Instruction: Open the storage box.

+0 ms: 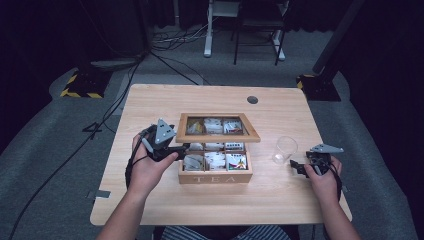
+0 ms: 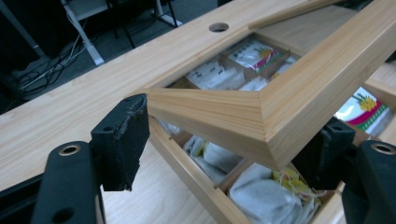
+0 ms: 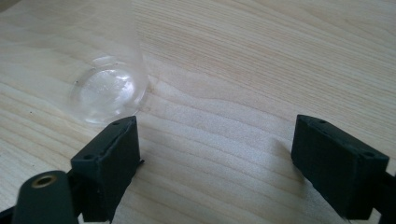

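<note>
1. the tea box (image 1: 215, 172) sits near the middle of the table (image 1: 150, 100), a little toward the person's edge, with its framed lid (image 1: 218, 127) raised and tilted back toward the far edge.
2. the left gripper (image 1: 181, 148) is at the lid's left front corner; in the left gripper view that corner of the lid (image 2: 261, 116) lies between the jaws, one pad (image 2: 122, 140) against the frame's end and the other under the frame's lower edge. it looks like a light, partial hold rather than a firm clamp.
3. risk: held only at a corner, the lid could slip off the pads and drop shut on the tea bags (image 2: 261, 196), or the box could be dragged toward the left edge.
4. the right gripper (image 1: 300, 167) rests near the right edge with its jaws wide apart and nothing between them, just beside the clear cup (image 1: 285, 149); a careless swing could tip the cup.
5. count: one box, one lid, one cup, two grippers, six compartments in two rows of three, each holding tea bags; the bags are too bunched to count.
</note>
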### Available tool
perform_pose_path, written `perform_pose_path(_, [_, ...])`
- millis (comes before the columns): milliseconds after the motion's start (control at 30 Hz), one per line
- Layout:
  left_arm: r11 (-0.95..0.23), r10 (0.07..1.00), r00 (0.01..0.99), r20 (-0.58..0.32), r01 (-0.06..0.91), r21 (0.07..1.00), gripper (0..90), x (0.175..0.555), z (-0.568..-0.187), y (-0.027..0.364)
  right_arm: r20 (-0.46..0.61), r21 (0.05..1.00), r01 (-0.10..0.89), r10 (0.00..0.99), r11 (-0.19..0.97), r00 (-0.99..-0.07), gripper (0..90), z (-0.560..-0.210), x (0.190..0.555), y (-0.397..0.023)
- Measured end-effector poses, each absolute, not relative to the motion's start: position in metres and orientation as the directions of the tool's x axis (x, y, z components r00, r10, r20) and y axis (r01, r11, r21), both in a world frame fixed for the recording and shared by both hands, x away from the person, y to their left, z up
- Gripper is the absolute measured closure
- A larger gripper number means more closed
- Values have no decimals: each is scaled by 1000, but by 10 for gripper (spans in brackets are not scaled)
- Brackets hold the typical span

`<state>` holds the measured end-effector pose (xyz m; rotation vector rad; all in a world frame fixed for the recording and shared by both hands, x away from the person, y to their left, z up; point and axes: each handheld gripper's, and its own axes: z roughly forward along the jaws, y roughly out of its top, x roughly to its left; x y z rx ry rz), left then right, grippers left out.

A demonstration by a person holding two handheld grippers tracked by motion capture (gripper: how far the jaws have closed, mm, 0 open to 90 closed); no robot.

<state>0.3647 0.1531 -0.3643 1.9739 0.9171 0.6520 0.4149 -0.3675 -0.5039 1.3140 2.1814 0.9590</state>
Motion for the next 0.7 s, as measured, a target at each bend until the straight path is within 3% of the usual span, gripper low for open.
perform_pose_path(133, [-357,797,600,66,380,853,345,369,-360,153,-1,737,599,886,314,-464,160,-504,415,-367])
perform_pose_path(433, [-363,793,608,41,418,833,390,381,-350,151,29,730,616,887,296,-461,236,-492,410,-366])
perform_pose_path(700, [-350,801,599,23,436,829,434,386,-345,152,58,702,643,875,307,-481,352,-471,397,-366])
